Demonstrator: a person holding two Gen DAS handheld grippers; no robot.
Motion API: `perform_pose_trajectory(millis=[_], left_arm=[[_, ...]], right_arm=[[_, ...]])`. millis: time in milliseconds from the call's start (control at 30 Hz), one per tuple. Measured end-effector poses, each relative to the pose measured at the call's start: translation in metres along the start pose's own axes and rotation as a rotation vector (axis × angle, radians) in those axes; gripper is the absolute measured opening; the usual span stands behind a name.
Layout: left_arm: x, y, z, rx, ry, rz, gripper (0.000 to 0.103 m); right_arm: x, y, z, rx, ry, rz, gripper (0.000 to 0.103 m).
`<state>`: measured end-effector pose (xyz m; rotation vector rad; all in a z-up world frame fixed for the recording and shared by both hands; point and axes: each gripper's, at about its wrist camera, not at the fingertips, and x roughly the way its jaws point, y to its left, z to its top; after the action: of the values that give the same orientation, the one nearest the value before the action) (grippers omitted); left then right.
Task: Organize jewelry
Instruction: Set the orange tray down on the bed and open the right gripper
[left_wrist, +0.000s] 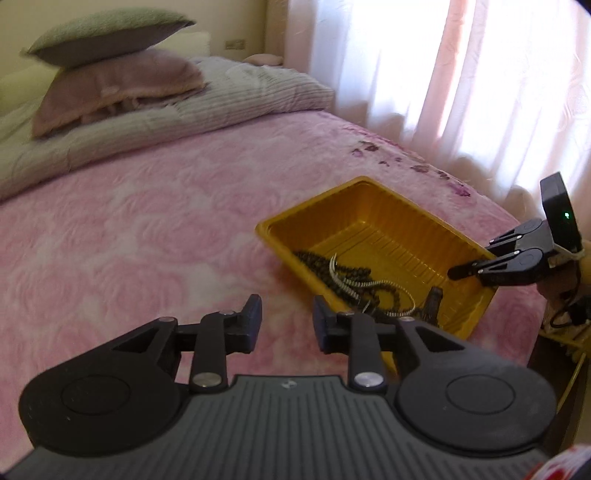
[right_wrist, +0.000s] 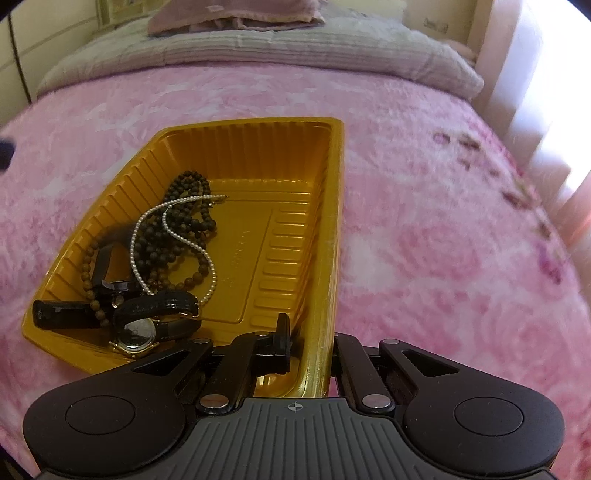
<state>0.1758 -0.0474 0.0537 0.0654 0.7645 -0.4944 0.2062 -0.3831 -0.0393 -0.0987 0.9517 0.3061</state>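
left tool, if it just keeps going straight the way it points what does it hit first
Probably only the pink bedspread: the open left tool points past the near left corner of the yellow tray, toward the folded quilt. Depth is unclear.

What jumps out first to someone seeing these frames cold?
The glossy gold plastic tray on the pink bedspread, holding dark bead strands, a pearl necklace and a gold-cased wristwatch. The right hand-held gripper straddles the tray's near wall; the left hand-held gripper hovers open beside it.
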Motion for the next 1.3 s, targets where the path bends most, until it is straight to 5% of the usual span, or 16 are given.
perform_pose_trajectory(millis=[333, 400, 433, 467, 600, 667, 767, 900, 1300], left_arm=[[-0.017, 0.009, -0.048, -0.119, -0.006, 0.074, 0.031], [-0.02, 0.012, -0.055, -0.139, -0.007, 0.092, 0.033], [-0.021, 0.014, -0.058, -0.153, -0.008, 0.096, 0.037], [-0.022, 0.016, -0.062, -0.169, -0.008, 0.102, 0.039], [-0.028, 0.021, -0.075, -0.22, -0.006, 0.138, 0.053], [-0.033, 0.023, -0.082, -0.255, -0.022, 0.144, 0.077], [-0.039, 0.023, -0.092, -0.3, -0.04, 0.151, 0.092], [-0.046, 0.023, -0.103, -0.376, -0.058, 0.143, 0.1], [-0.069, -0.013, -0.126, -0.374, -0.041, 0.224, 0.103]], right_arm=[[-0.01, -0.038, -0.018, 0.248, -0.103, 0.195, 0.009], [-0.018, -0.047, -0.021, 0.329, -0.146, 0.213, 0.038], [-0.023, -0.052, -0.023, 0.372, -0.172, 0.227, 0.067], [-0.029, -0.056, -0.025, 0.413, -0.2, 0.229, 0.076], [-0.06, -0.056, -0.033, 0.5, -0.287, 0.14, 0.077], [-0.079, -0.044, -0.038, 0.514, -0.319, 0.05, 0.079], [-0.101, -0.019, -0.042, 0.488, -0.329, -0.032, 0.086], [-0.115, 0.023, -0.05, 0.438, -0.321, -0.079, 0.088], [-0.104, 0.125, -0.057, 0.196, -0.19, -0.001, 0.089]])
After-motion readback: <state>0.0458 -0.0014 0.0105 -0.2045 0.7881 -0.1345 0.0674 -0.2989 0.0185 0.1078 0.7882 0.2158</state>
